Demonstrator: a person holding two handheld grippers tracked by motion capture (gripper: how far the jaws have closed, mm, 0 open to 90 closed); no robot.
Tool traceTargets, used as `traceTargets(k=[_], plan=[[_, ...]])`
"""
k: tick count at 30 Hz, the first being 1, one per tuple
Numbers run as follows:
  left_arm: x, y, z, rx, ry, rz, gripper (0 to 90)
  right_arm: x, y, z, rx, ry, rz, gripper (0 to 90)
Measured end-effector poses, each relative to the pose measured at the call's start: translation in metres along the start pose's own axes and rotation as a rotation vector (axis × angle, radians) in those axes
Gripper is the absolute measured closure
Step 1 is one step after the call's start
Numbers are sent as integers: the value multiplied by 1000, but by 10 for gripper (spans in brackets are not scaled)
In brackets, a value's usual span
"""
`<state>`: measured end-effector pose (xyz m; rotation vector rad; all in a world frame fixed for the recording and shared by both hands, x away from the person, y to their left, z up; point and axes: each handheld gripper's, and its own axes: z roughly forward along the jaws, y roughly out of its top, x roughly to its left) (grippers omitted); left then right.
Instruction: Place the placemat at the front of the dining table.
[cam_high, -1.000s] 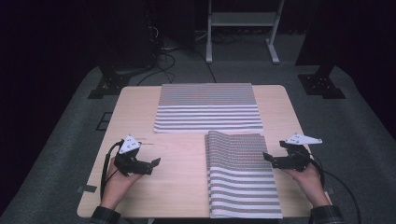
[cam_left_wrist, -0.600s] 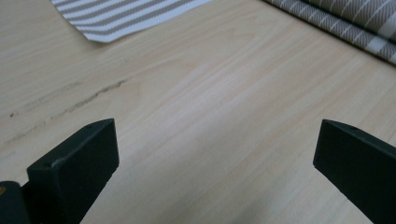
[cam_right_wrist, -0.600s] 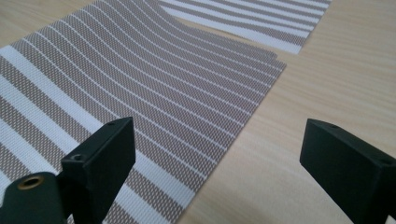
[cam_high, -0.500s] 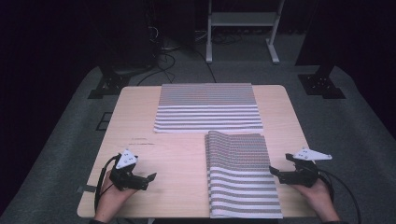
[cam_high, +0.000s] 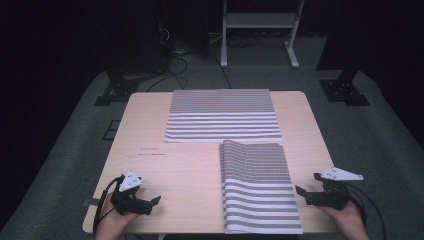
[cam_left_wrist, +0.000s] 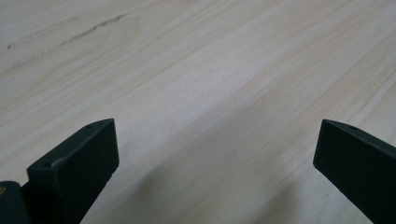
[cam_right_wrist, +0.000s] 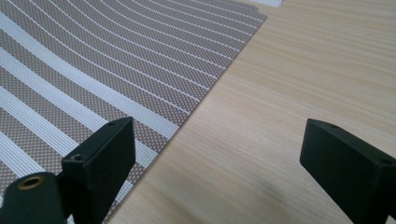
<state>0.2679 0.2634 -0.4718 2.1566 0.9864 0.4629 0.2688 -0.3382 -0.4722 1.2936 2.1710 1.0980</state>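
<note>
Dark floor and black stands surround a pale wooden worktop (cam_high: 190, 170) on which the work is laid out. Just to the inner side of the right gripper (cam_high: 301, 192) lies the folded grey-and-white striped placemat (cam_high: 257, 187), flat at its near end and slightly lifted along its far left corner; in the right gripper view its edge (cam_right_wrist: 196, 107) runs close beside the left jaw. That gripper has its jaws spread wide and holds nothing. A second, larger grey-and-white striped mat (cam_high: 222, 115) lies flat well beyond both grippers, its near edge close to the folded one's far edge.

The left gripper (cam_high: 155, 201), also wide open and empty, hovers over bare wood well apart from either mat.

My judgement of the risks: the mat looks thin and lies flush, so a jaw may skate over the edge instead of getting under it, or push the whole piece sideways and undo the fold. Pinching one layer only could spring it open.

No containers stand on the worktop.
</note>
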Motion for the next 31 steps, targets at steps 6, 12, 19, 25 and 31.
traceTargets(k=[6, 12, 19, 25, 31], plan=[[5, -8, 1, 28, -2, -8, 0, -2, -3, 3, 33, -22, -15, 93], [7, -12, 3, 43, -12, -10, 0, -2, -5, 8, 74, -39, -36, 93], [7, -13, 4, 20, -15, -3, 0, -3, -9, 12, 100, -44, -33, 93], [7, -13, 4, 21, -18, -1, 0, -2, -10, 13, 84, -42, -31, 93], [7, -13, 4, 20, -18, -2, 0, -2, -10, 12, 83, -47, -27, 94]])
